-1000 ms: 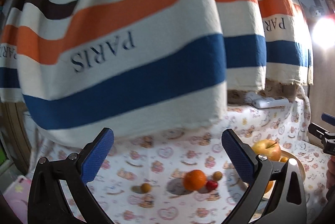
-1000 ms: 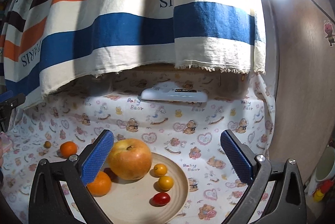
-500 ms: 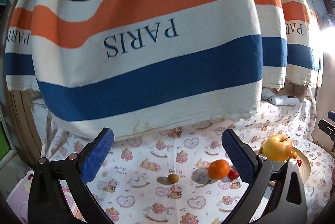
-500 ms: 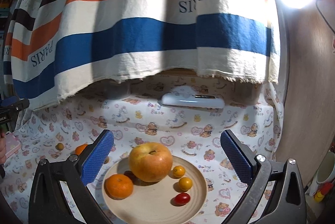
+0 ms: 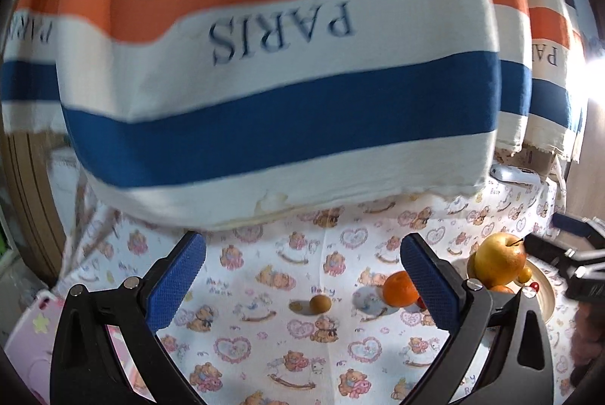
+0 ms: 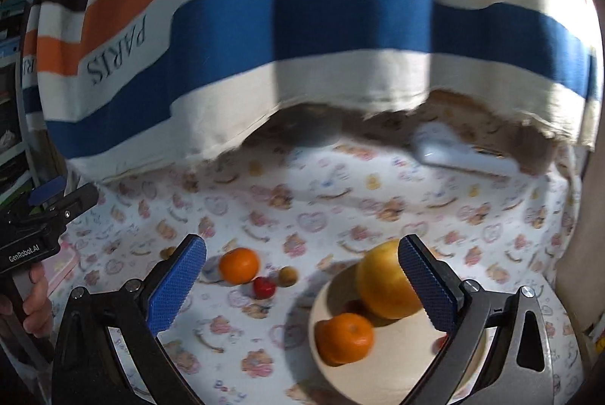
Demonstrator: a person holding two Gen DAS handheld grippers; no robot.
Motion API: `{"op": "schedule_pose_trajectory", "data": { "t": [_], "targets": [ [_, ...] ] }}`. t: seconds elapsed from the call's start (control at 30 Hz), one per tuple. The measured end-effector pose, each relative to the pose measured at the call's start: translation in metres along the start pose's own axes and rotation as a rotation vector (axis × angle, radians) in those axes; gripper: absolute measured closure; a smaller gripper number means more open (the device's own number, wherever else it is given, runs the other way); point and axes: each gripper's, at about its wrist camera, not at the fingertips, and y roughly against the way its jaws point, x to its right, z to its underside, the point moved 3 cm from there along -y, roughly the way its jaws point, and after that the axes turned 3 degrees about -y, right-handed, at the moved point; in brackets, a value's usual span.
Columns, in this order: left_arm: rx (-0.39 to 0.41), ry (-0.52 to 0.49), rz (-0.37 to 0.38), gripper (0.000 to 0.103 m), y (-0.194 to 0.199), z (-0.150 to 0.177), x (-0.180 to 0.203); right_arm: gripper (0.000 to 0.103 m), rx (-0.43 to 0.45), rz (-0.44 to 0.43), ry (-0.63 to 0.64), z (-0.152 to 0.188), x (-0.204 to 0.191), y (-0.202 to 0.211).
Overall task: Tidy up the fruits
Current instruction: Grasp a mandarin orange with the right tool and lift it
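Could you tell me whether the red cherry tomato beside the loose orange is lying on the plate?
No, the red cherry tomato lies on the printed cloth next to the loose orange, left of the plate.

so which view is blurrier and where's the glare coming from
Right wrist view is blurrier: the white oblong device and bear-print tablecloth smear with motion. Left wrist view is sharper on the small brown round fruit, with blown-out lamp glare at its right edge; both bend at the fisheye rim.
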Motion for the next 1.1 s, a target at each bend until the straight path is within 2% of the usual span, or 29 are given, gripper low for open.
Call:
{"op": "schedule_pose_trajectory", "data": {
  "t": [0.07,0.13,0.33,0.4,0.6,0.73,0.8,1.0,1.03,1.1],
  "targets": [
    [-0.038,0.026,0.003,0.001,-0.009,0.004,-0.007,0.001,-0.059,0.007,0.037,0.002,-0.016,-0.017],
    [-0.06,0.031,-0.012,0.001,-0.016,0.008,-0.011,0.002,-0.113,-0.028,0.063,0.005,-0.029,-0.033],
    [-0.098,0.035,-0.027,0.001,-0.029,0.017,-0.019,0.019,-0.247,-0.097,0.079,0.014,-0.049,-0.072],
    [-0.102,0.043,-0.042,0.001,-0.03,0.019,-0.022,0.021,-0.287,-0.117,0.08,0.018,-0.054,-0.086],
    [-0.116,0.074,-0.053,0.001,-0.035,0.021,-0.031,0.025,-0.351,-0.133,0.094,0.026,-0.062,-0.114],
    [-0.123,0.074,-0.058,0.001,-0.037,0.023,-0.032,0.026,-0.425,-0.154,0.183,0.037,-0.074,-0.133],
    [-0.12,0.071,-0.066,0.001,-0.038,0.022,-0.032,0.028,-0.434,-0.128,0.215,0.042,-0.076,-0.138],
    [-0.123,0.091,-0.064,0.001,-0.039,0.022,-0.037,0.032,-0.464,-0.124,0.242,0.044,-0.084,-0.152],
    [-0.126,0.096,-0.067,0.001,-0.04,0.023,-0.038,0.036,-0.463,-0.114,0.246,0.045,-0.087,-0.154],
    [-0.135,0.098,-0.065,0.001,-0.042,0.025,-0.039,0.039,-0.461,-0.097,0.246,0.047,-0.088,-0.159]
  ]
}}
